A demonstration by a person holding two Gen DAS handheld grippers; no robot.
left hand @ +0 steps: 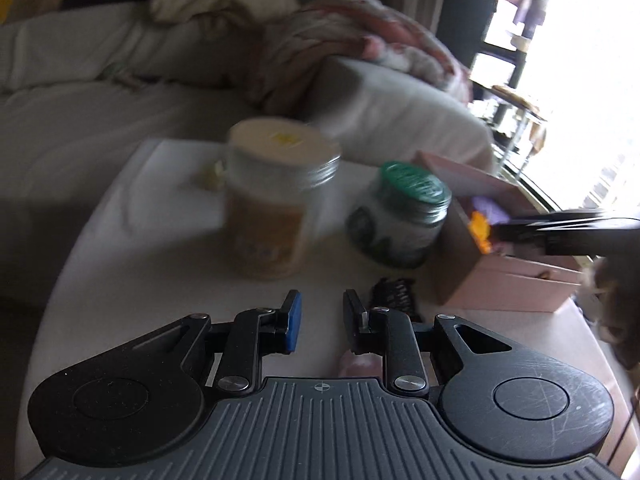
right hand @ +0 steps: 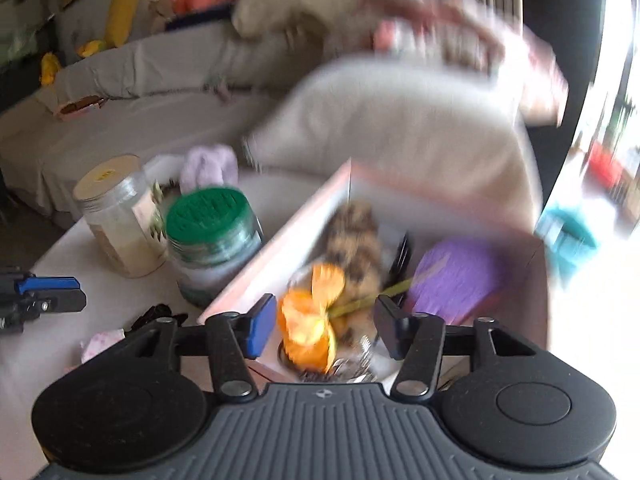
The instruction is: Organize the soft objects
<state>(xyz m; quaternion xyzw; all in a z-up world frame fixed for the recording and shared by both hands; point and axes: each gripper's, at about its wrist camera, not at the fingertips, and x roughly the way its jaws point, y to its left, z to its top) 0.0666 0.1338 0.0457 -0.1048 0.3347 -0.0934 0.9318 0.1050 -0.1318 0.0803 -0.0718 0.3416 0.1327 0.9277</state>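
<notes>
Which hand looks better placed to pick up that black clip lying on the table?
Left. Its tongs hover just beside the black clip, while the right tongs are over the pink box, around the orange flower.

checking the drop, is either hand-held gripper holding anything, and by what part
Nothing held. Right hand-held gripper stands open around the orange flower in the box; left hand-held gripper is empty.

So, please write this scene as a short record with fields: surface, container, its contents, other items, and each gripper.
surface: white table
container: pink box, open
contents: orange flower, purple item, spotted fuzzy item
other items: cream-lid jar; green-lid jar; black hair clip
left gripper: narrow gap, holds nothing
right gripper: open over the flower, pads clear of it
</notes>
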